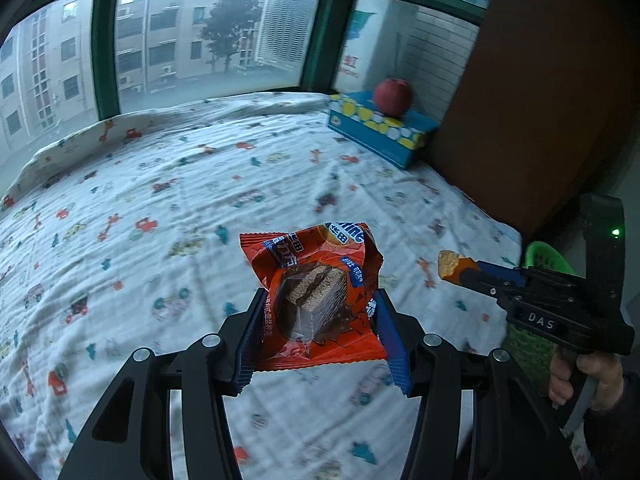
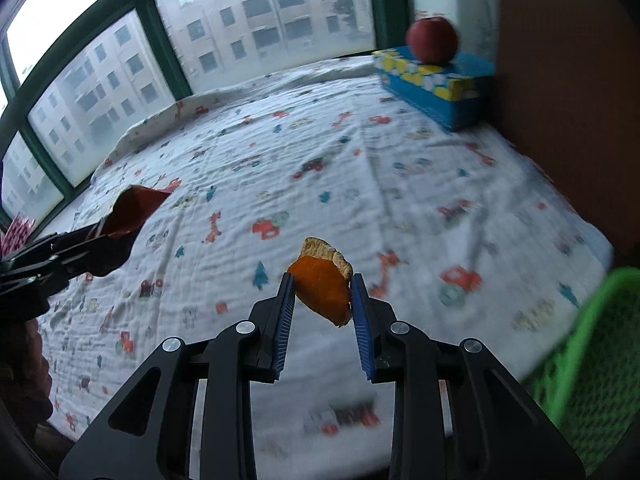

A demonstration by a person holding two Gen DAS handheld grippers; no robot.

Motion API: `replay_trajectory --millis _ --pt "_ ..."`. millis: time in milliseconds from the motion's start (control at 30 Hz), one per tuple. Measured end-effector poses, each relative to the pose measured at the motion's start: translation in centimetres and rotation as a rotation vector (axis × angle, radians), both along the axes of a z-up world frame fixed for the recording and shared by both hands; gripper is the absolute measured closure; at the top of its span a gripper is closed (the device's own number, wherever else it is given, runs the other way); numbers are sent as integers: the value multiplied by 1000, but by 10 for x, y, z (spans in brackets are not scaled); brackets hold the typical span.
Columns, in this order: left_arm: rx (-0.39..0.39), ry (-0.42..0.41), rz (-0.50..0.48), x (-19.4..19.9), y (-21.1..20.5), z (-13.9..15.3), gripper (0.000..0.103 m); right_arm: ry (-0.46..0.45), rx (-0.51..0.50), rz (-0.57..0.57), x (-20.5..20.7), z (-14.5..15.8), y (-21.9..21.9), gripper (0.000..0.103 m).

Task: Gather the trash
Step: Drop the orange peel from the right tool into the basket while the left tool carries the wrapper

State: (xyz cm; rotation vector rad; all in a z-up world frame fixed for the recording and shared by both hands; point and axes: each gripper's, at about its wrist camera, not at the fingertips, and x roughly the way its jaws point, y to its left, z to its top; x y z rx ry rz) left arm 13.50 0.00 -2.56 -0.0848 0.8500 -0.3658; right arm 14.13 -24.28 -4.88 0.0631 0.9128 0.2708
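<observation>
We hold a piece of trash in each gripper above the bed. Our left gripper (image 1: 318, 322) pinches an orange snack wrapper (image 1: 316, 300) by its sides, long axis pointing away toward 12 o'clock. Our right gripper (image 2: 323, 300) is clamped on a piece of orange peel (image 2: 324, 286). The green mesh basket (image 2: 588, 344) lies at about 4 o'clock from the right jaws, so the right hand is the nearer one; from the left wrist view it sits at 3 o'clock, mostly hidden behind the right gripper. Its rim is blurred and cut off, so we cannot see inside.
</observation>
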Motion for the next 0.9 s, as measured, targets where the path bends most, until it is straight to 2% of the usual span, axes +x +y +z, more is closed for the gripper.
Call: replay_trajectory --millis 267,633,900 --pt "-17 -13 -101 -22 -52 8 52 -32 37 -149 -47 19 -61 74" --pt "-34 -31 -238 -38 -122 23 52 -73 -10 -319 -103 32 -138 74" --pt "-31 -50 -322 -46 -167 32 52 -62 -25 -419 -123 32 -183 72"
